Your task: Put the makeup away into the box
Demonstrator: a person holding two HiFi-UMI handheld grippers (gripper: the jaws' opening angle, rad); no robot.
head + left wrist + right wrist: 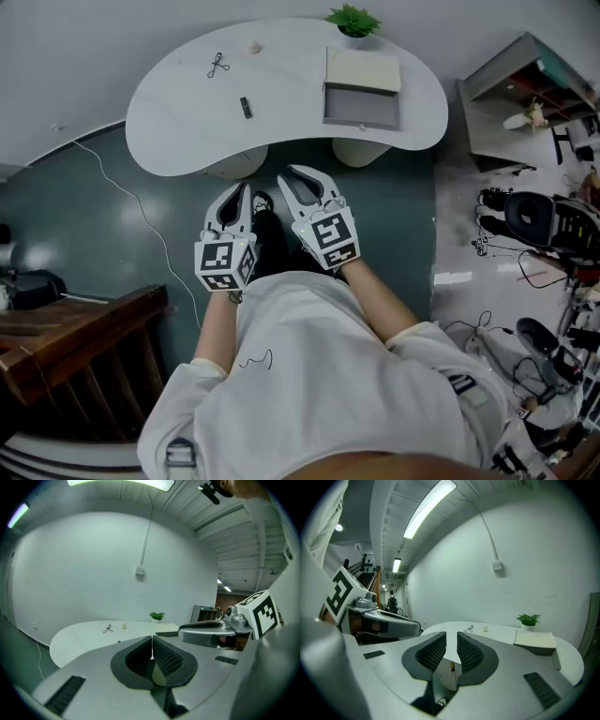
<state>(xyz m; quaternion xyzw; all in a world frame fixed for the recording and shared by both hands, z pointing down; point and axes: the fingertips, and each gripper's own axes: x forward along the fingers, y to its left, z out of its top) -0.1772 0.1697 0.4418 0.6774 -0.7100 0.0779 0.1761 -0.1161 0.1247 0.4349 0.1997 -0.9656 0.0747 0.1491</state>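
Observation:
A white kidney-shaped table (187, 122) stands ahead of me. On it lie a scissor-like eyelash curler (218, 64), a small pale item (255, 46) and a short dark stick (246, 107). A grey box (362, 101) with its cream lid propped open sits at the table's right, by a small green plant (353, 19). Both grippers hover over the dark floor short of the table, holding nothing. My left gripper (244, 190) is shut, its pads touching (152, 637). My right gripper (292, 175) is open, with a narrow gap between its pads (451, 637).
A wooden stair railing (84, 347) stands at lower left. A thin cable (141, 217) runs across the floor. A shelf unit (525, 94) and cluttered gear (534, 220) fill the right side. The table's two pedestal legs (234, 164) sit just ahead of the grippers.

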